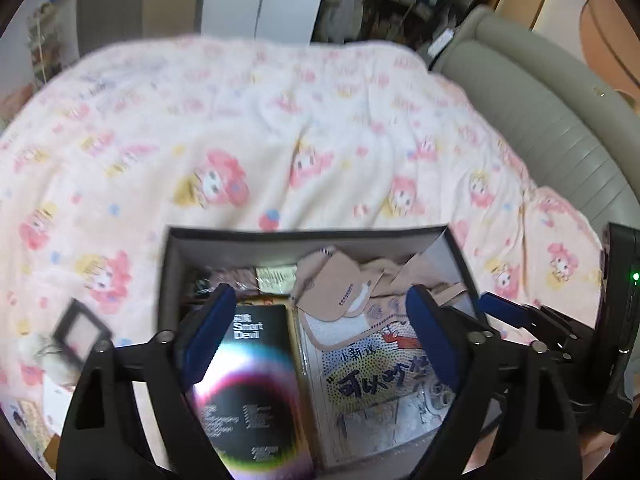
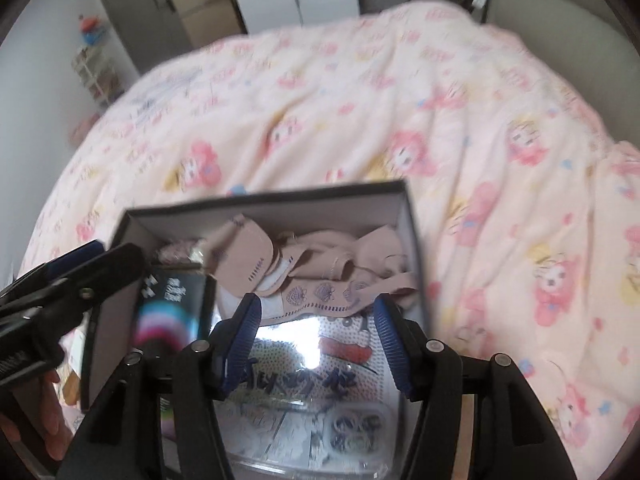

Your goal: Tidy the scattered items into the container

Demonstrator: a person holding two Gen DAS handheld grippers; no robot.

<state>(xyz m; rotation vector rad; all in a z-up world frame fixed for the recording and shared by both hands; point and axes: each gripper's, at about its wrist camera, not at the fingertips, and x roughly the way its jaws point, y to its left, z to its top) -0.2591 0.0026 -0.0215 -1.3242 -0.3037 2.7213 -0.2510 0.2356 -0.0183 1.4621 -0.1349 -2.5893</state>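
Hovering over box [image 1: 176, 264] | left gripper [image 1: 320, 320] fingers apart | right gripper [image 2: 318, 328] fingers apart, nothing held

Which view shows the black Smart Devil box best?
The left wrist view: the black Smart Devil box lies nearly whole between the open fingers, lettering readable. In the right wrist view, the left gripper and glare hide much of it.

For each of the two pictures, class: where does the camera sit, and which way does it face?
Left wrist: on the left gripper, facing down into the box; right gripper at its right edge.
Right wrist: on the right gripper, facing down over the comic packet; left gripper and a hand at left.
Shared: box, black booklet, blanket.
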